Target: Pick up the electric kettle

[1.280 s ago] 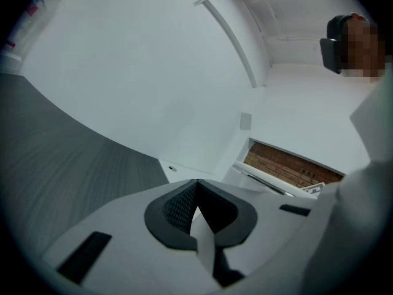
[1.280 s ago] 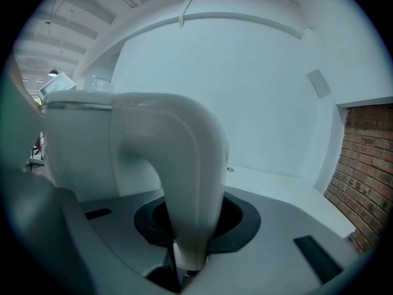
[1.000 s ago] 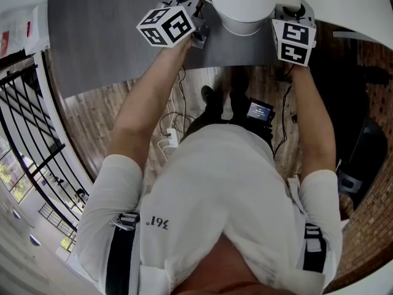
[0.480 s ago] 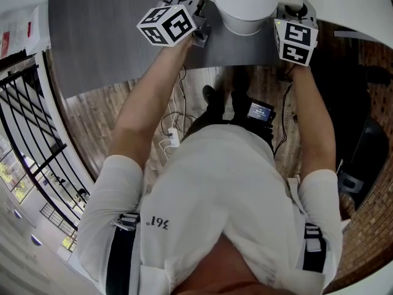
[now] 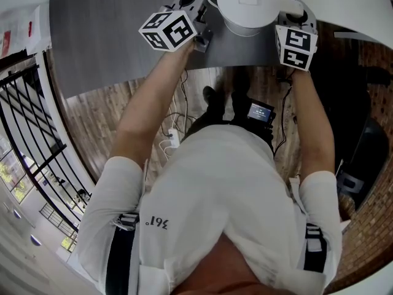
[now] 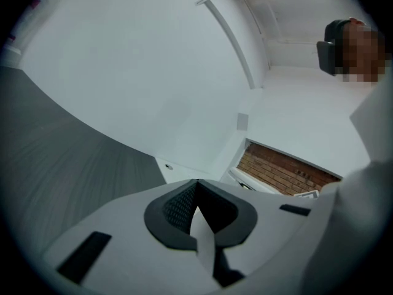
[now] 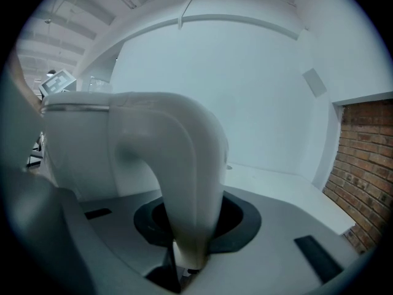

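You have one kettle (image 5: pixel 245 2), white with its lid on, and two grippers around it. The kettle is over the dark grey worktop (image 5: pixel 110 35), close to its near edge. Whether its base rests on the worktop, I cannot tell, because your grippers hide it.

The kettle sits between your two grippers. Your left gripper (image 6: pixel 196 187) is just beside the kettle's left flank. Your right gripper (image 7: pixel 193 226) is at its right side, where the handle (image 7: pixel 178 158) is.

Your right gripper is clamped on the handle. The curved white handle runs down between the two jaws, and the dark pads press it from both sides, about halfway apart. In the right gripper view the kettle body fills the left half, just beyond the jaws.

Your left gripper is clenched and empty. Its dark pads meet at the tips with nothing gripped between them, and it points out over the worktop.
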Action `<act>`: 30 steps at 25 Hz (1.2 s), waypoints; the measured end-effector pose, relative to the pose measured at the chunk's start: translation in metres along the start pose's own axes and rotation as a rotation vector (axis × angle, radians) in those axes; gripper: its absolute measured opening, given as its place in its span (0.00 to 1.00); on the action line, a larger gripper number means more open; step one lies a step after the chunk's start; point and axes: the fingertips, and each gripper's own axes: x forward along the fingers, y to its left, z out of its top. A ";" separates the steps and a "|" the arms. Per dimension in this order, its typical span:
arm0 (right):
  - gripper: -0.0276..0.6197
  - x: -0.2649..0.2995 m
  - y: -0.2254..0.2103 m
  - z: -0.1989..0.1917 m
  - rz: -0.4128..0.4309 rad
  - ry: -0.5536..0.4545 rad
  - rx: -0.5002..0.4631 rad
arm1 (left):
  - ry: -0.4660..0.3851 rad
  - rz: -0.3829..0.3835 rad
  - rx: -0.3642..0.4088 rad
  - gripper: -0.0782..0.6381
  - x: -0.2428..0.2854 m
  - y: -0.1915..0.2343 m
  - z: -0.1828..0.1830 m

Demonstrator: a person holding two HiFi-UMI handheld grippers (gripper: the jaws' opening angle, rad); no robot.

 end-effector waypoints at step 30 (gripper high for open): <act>0.31 -0.040 -0.003 0.002 -0.058 0.033 0.018 | 0.005 -0.016 0.034 0.11 -0.047 -0.030 -0.005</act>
